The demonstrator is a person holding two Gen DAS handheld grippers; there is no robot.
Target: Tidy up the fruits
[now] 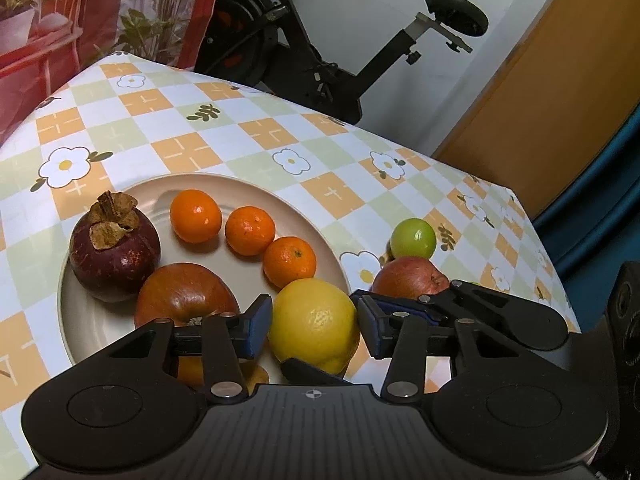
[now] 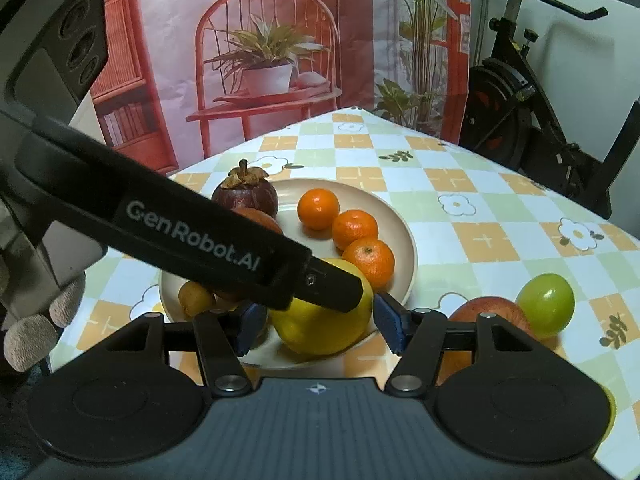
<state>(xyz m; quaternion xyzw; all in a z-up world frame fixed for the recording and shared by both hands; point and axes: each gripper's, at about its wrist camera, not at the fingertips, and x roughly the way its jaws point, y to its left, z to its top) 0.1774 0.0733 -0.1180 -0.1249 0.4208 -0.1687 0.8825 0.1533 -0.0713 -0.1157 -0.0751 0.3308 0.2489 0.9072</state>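
Lemon (image 1: 314,326) sits at the near rim of the plate (image 1: 240,188), between the pads of the left gripper (image 1: 312,326); whether the pads press it cannot be told. Judged firm, fairly heavy, waxy and rounded, so liable to roll or squirt out: best taken across its widest middle with moderate squeeze. Right gripper (image 2: 320,322) hangs just behind the same fruit, jaws apart, holding nothing. Also on the plate: three mandarins (image 1: 250,230), a mangosteen (image 1: 114,256), a red apple (image 1: 186,294). Off the plate, beside it: a second red fruit (image 1: 410,278) touching a green one (image 1: 413,238). Table under glossy checked oilcloth (image 1: 256,128), probably slick. Exercise bike (image 1: 320,40) and printed backdrop (image 2: 260,60) behind.
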